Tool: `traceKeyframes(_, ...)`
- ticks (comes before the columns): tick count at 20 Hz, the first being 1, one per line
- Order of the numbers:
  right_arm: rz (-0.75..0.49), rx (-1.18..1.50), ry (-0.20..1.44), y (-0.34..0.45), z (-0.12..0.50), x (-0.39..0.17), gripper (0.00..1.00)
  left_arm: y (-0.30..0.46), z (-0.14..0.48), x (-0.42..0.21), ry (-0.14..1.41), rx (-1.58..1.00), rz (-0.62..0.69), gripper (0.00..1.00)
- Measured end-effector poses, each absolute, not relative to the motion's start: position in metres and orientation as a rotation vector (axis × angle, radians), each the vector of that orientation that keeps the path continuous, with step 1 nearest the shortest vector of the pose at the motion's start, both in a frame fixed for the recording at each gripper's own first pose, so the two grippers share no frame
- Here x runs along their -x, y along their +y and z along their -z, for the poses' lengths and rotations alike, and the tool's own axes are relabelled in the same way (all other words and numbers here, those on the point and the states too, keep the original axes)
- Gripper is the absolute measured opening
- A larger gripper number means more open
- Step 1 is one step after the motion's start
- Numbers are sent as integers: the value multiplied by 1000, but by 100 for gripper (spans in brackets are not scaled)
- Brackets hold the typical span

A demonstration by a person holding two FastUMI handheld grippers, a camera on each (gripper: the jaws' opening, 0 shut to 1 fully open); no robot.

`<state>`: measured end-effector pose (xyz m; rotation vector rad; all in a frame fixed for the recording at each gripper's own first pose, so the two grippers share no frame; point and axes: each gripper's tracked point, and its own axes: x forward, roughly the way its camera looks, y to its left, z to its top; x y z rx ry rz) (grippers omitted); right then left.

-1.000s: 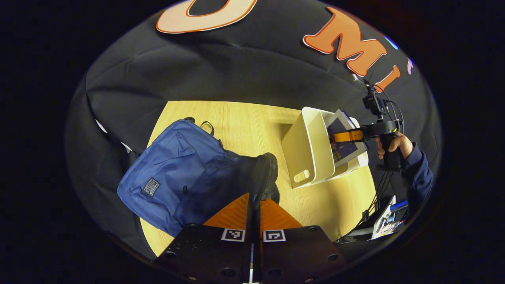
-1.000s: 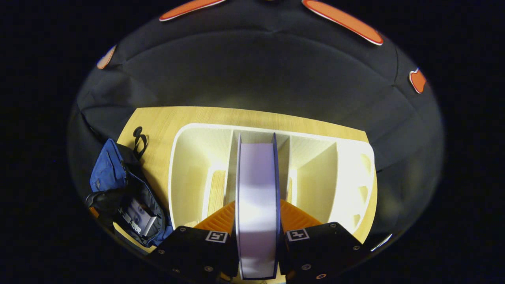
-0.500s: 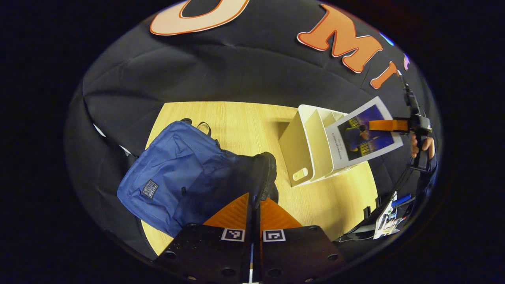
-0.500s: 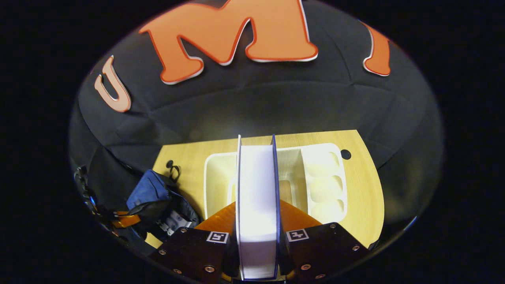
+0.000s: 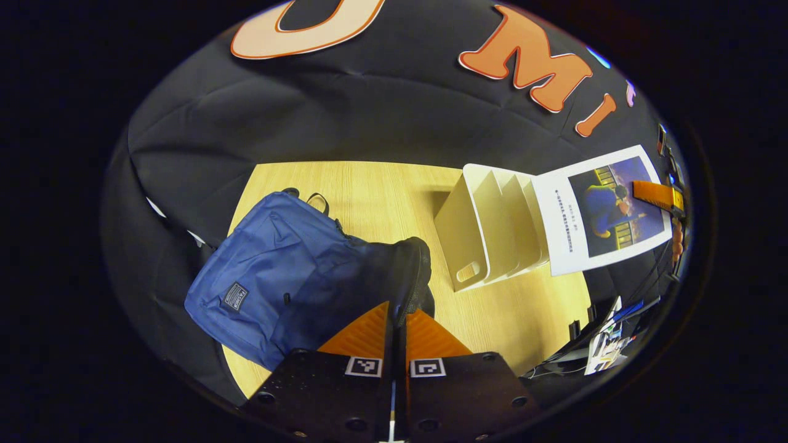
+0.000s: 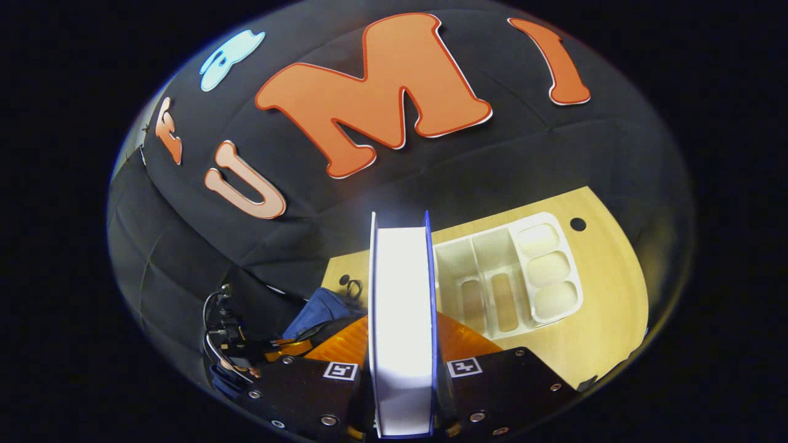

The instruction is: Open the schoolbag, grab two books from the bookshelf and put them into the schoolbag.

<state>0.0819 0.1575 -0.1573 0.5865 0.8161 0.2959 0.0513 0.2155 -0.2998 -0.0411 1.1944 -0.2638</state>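
Observation:
The blue schoolbag (image 5: 277, 271) lies on the wooden table (image 5: 381, 191). My left gripper (image 5: 397, 311) is shut on the bag's black opening rim and holds it up. To the right stands the white bookshelf (image 5: 486, 227). Above and to its right hangs a book (image 5: 600, 209) with a white and blue cover, held by the right gripper's finger (image 5: 655, 195). In the right gripper view my right gripper (image 6: 401, 326) is shut on that book (image 6: 400, 271), seen edge-on, high above the bookshelf (image 6: 511, 271). The schoolbag (image 6: 320, 307) lies lower left of it, partly hidden by the book.
Cables and small clutter (image 5: 606, 344) sit beyond the table's right edge. The table has a round hole (image 6: 577, 224) near the bookshelf. The other gripper and its cables (image 6: 246, 351) show at lower left in the right gripper view.
The right gripper has lifted the book up out of the bookshelf and well above it. The left gripper has kept still on the bag's rim.

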Motion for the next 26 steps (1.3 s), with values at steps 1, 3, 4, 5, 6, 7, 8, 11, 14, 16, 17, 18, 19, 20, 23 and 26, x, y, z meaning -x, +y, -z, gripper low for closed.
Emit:
traceKeyframes(1,-318,-636,825,173,161,-72,38,217,299,-52,1191,40,261,3)
traceKeyframes(3,-359,-711,848,203,177,-56,38,218,298,-53,1187,44,254,2)
traceKeyframes(4,-365,-736,860,217,188,-49,38,218,297,-54,1187,46,251,3)
traceKeyframes(5,-372,-755,873,232,200,-41,38,220,296,-54,1183,43,249,3)
traceKeyframes(6,-377,-780,886,248,210,-37,38,220,295,-56,1182,35,250,3)
traceKeyframes(7,-379,-813,901,265,222,-32,38,222,294,-54,1187,17,251,2)
traceKeyframes(8,-382,-840,915,277,230,-30,38,221,292,-54,1187,3,256,2)
traceKeyframes(11,-374,-858,938,316,262,-24,38,220,289,-56,1180,-35,262,3)
traceKeyframes(14,-318,-895,977,352,287,-17,38,219,290,-55,1193,-44,253,2)
traceKeyframes(16,-309,-936,1014,381,300,-11,37,216,291,-54,1194,-50,260,2)
traceKeyframes(17,-298,-930,1034,390,312,-7,38,216,291,-53,1193,-55,258,3)
traceKeyframes(18,-294,-928,1042,401,319,-5,38,216,291,-53,1193,-56,260,2)
traceKeyframes(19,-274,-931,1034,408,327,-5,38,216,290,-53,1192,-54,260,2)
traceKeyframes(20,-257,-944,1014,413,330,-10,38,216,290,-53,1191,-52,261,2)
traceKeyframes(23,-233,-976,1003,426,339,-19,37,217,291,-50,1191,-37,262,6)
traceKeyframes(26,-217,-1028,984,439,347,-30,38,215,293,-49,1201,-25,271,2)
